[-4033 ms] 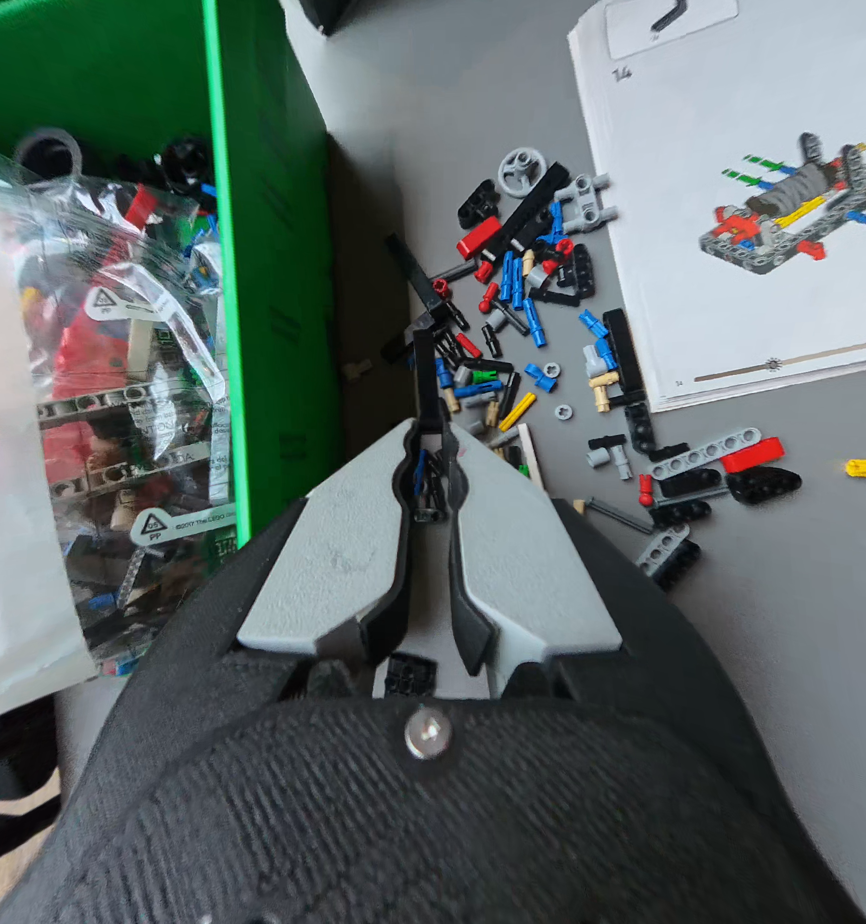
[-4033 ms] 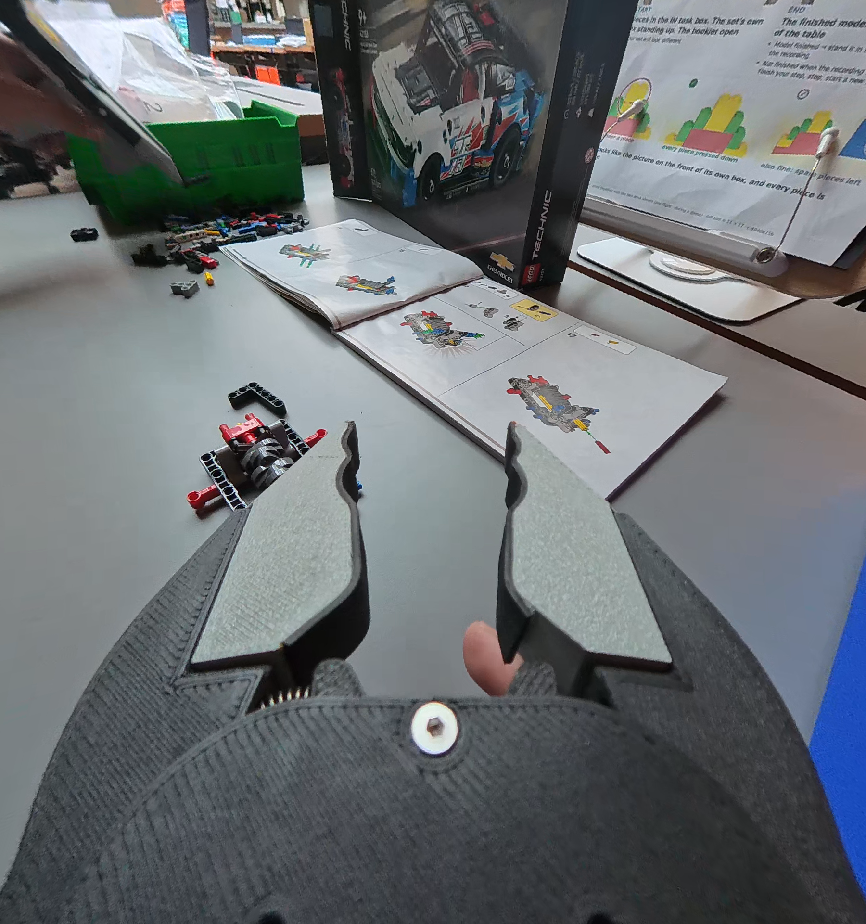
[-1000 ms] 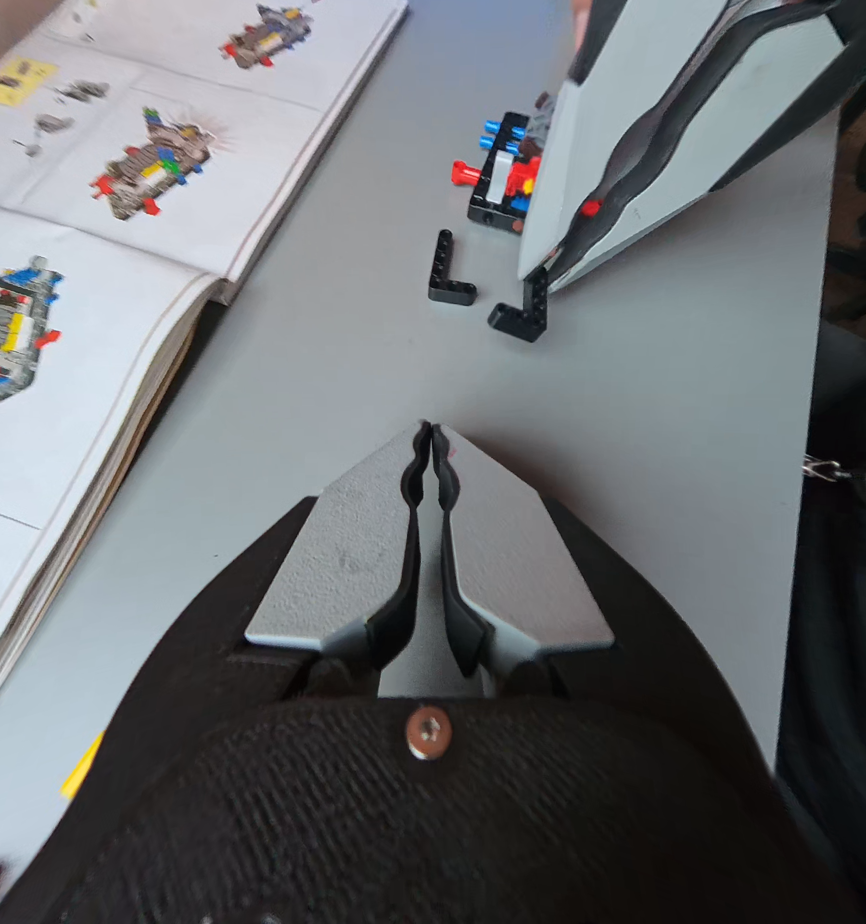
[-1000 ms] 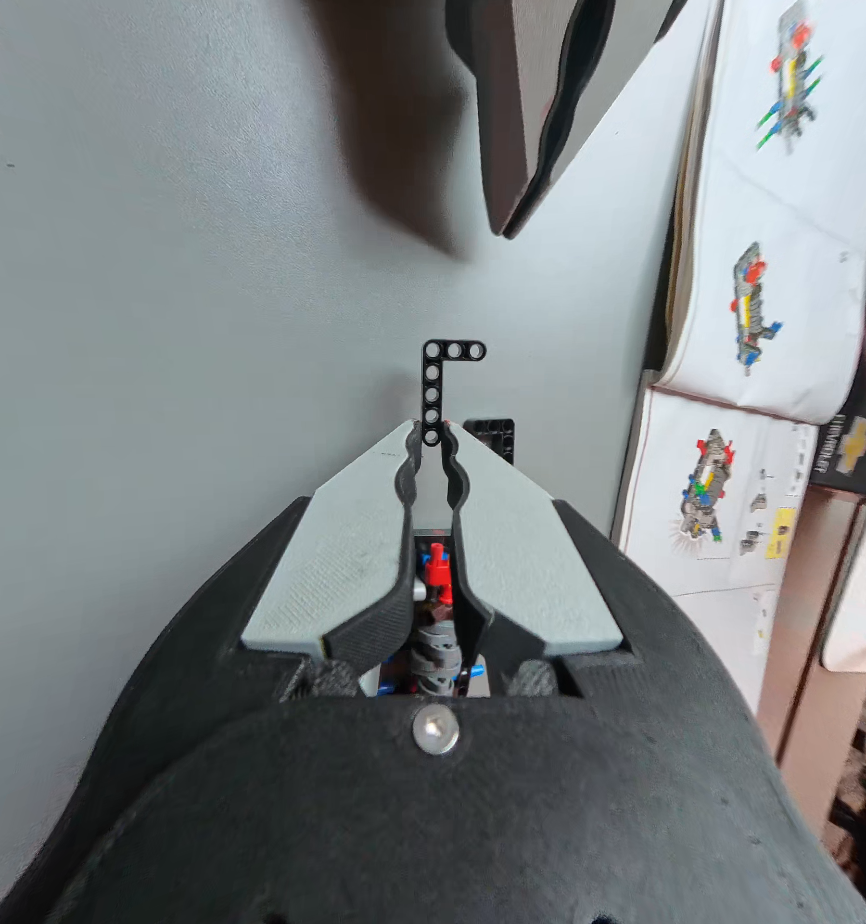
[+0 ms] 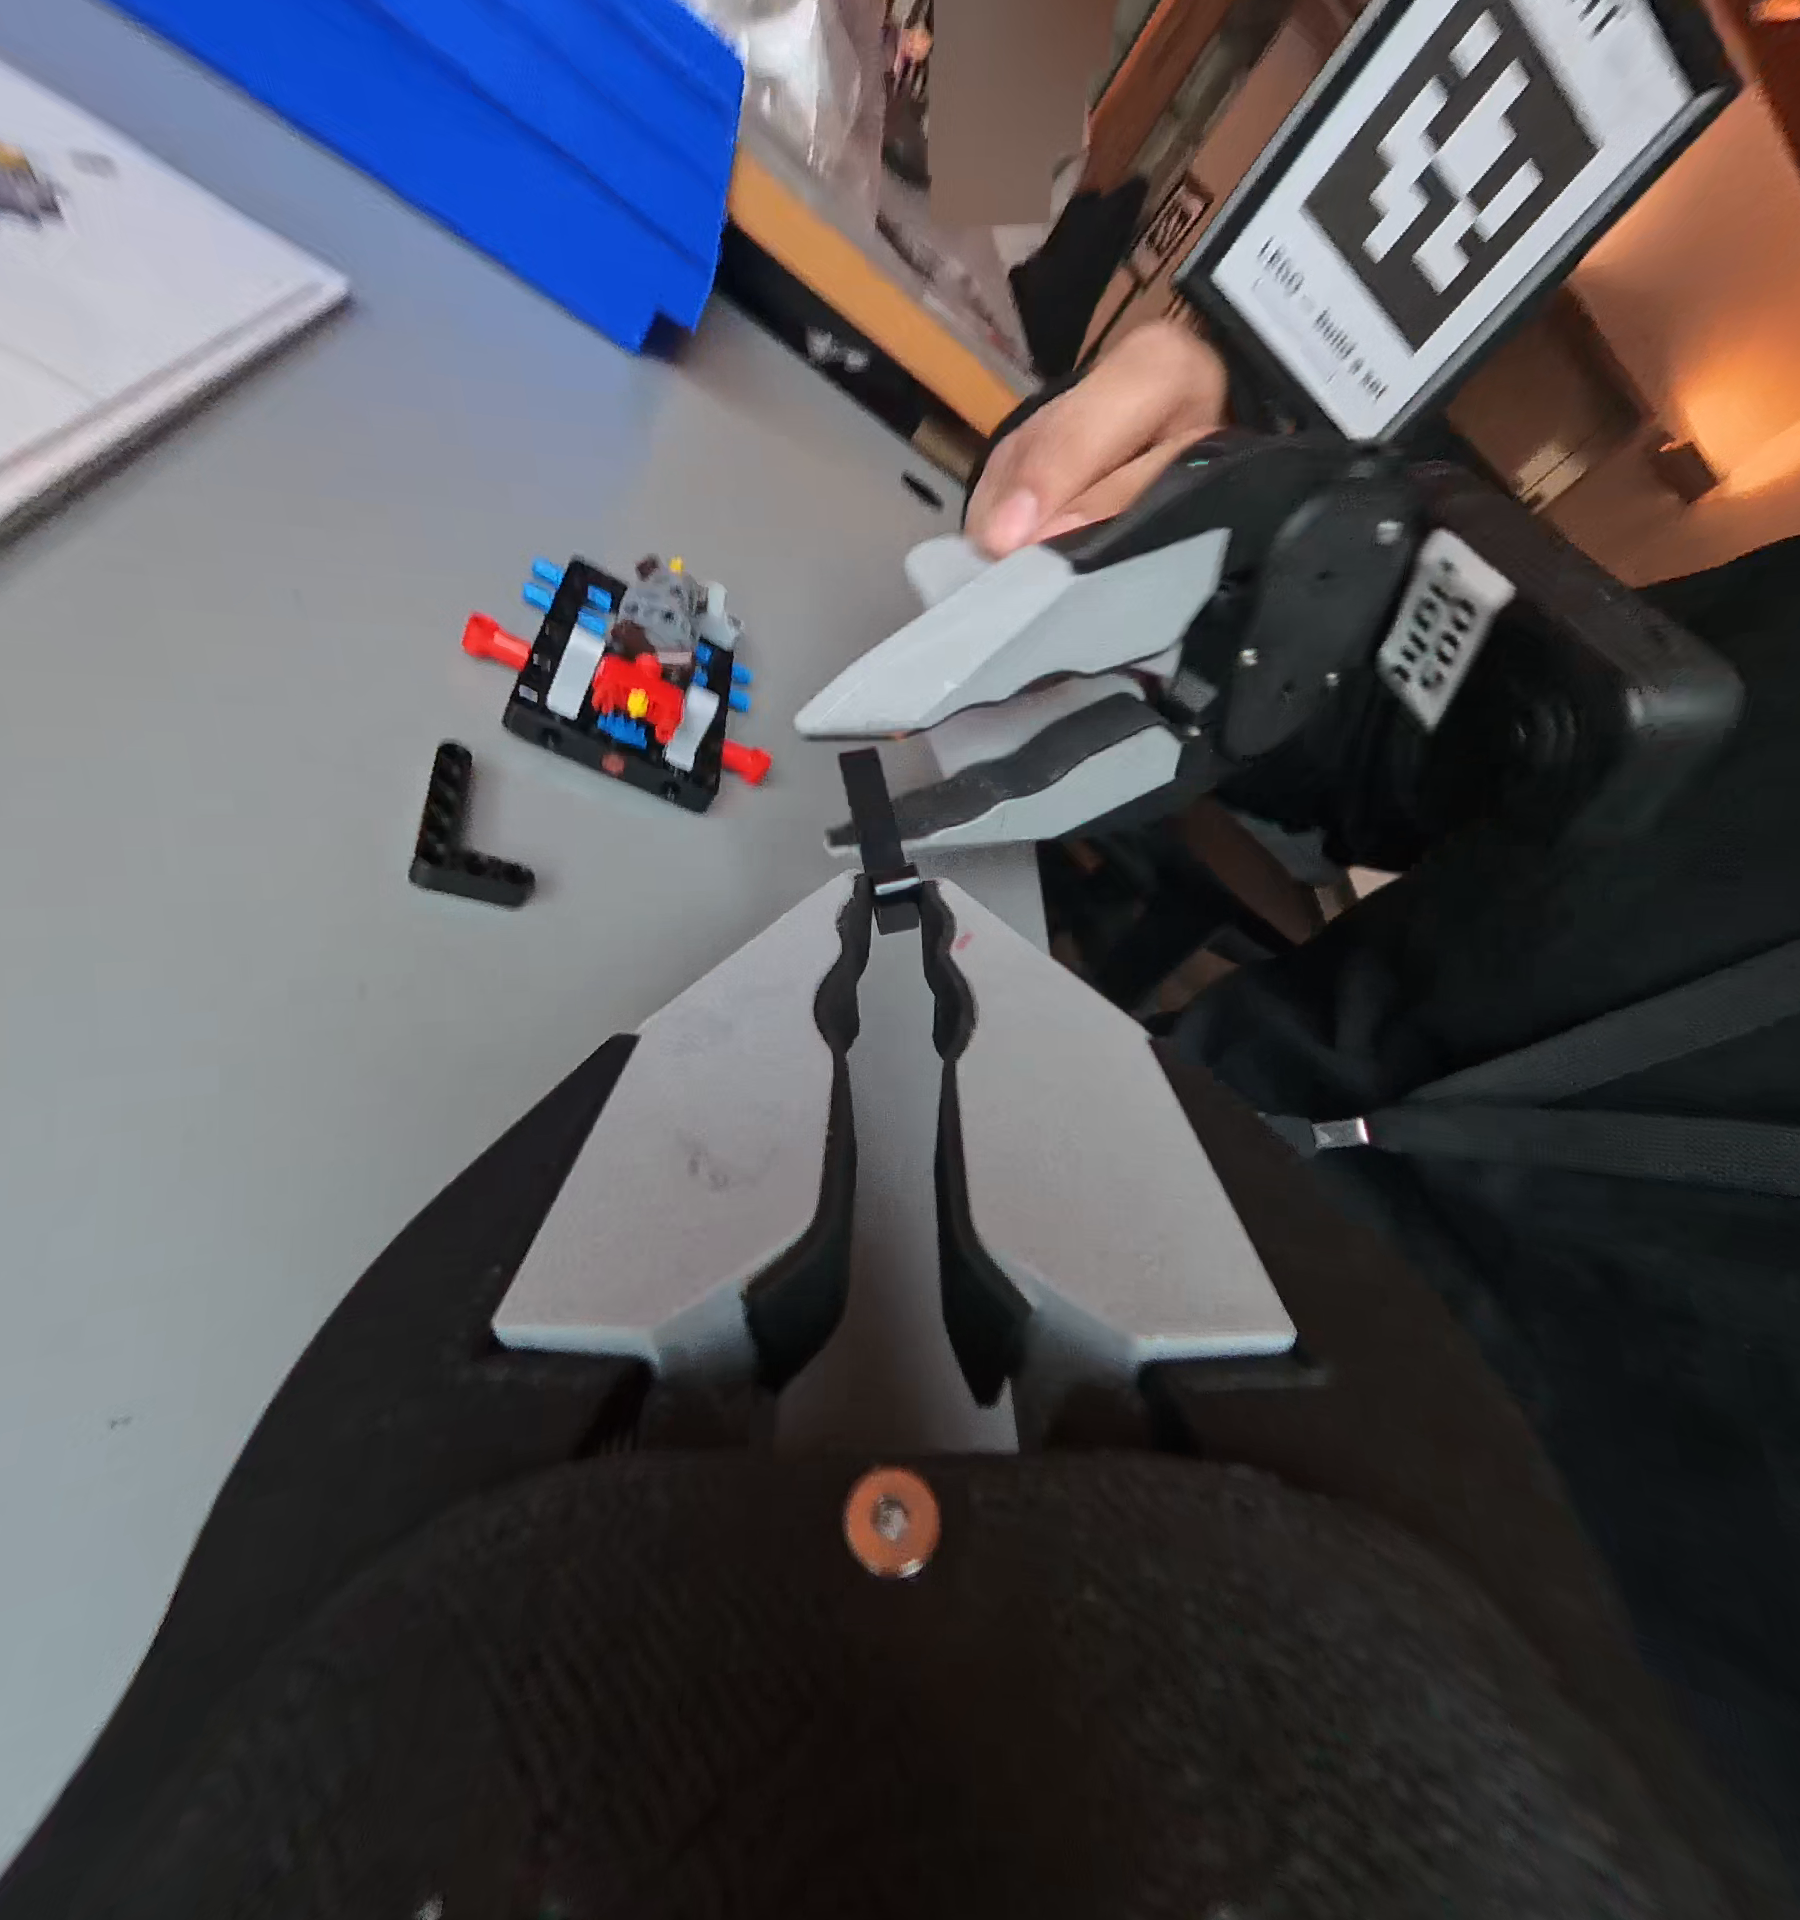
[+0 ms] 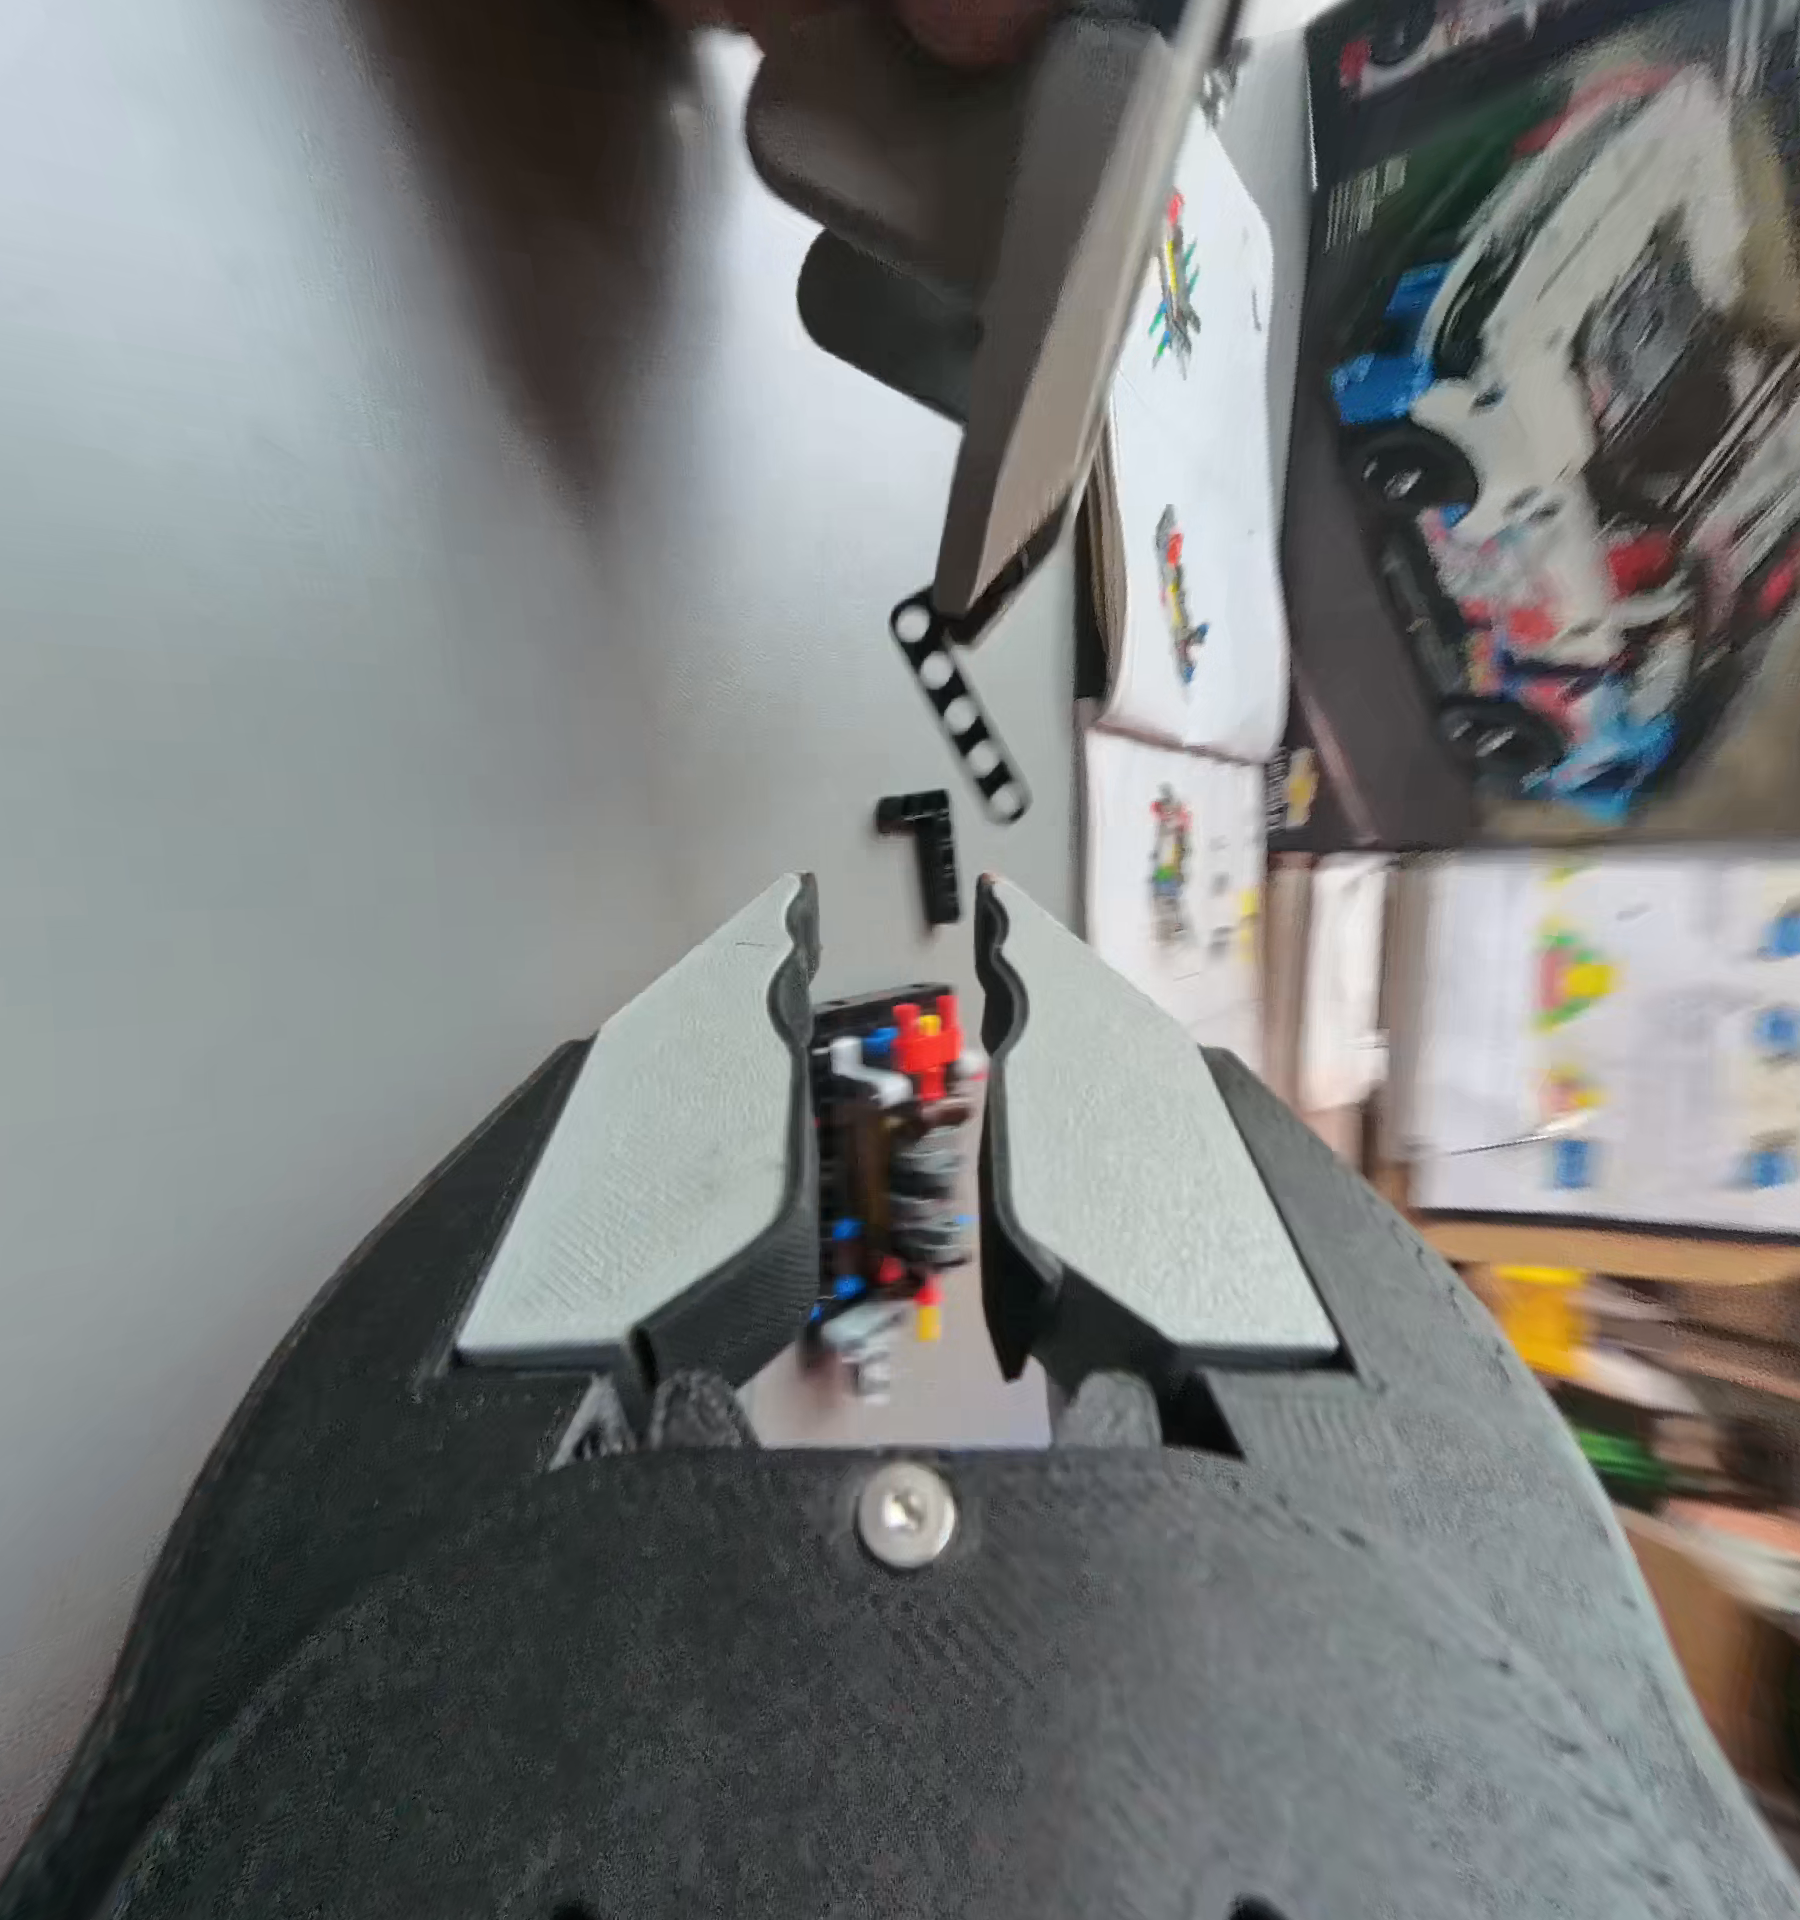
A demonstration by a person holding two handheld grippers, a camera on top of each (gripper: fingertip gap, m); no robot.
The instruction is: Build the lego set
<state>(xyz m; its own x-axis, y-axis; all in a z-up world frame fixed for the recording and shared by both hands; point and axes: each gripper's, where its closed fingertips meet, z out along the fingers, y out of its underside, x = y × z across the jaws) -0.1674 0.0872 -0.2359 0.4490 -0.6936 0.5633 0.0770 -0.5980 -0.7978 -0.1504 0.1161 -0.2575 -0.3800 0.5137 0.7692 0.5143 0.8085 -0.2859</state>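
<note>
The left claw (image 5: 894, 902) is nearly closed, its tips pinching one end of a black L-shaped beam (image 5: 878, 837) that sticks out forward from it, lifted off the grey bench (image 5: 200, 1039). Just beyond that beam the right claw (image 5: 831, 781) points in from the right with its fingers parted and nothing between them, a hand (image 5: 1093, 436) on top of it. From the right wrist view the right claw (image 6: 896, 899) hangs spread over the small lego assembly (image 6: 891, 1143), a black frame with red, blue and grey parts, which shows in the gap between its fingers and rests on the bench without being gripped. Ahead of its tips lies a second black L-shaped beam (image 6: 927, 857) flat on the bench, and beyond that the held beam (image 6: 958, 717) dangles from the left claw (image 6: 979, 613). To the left claw's forward left sit the assembly (image 5: 631, 681) and the loose beam (image 5: 465, 831), with the open instruction booklet (image 5: 96, 312) and a blue bin (image 5: 522, 135) farther off. The set's box (image 6: 1582, 416) stands to the right claw's right.
</note>
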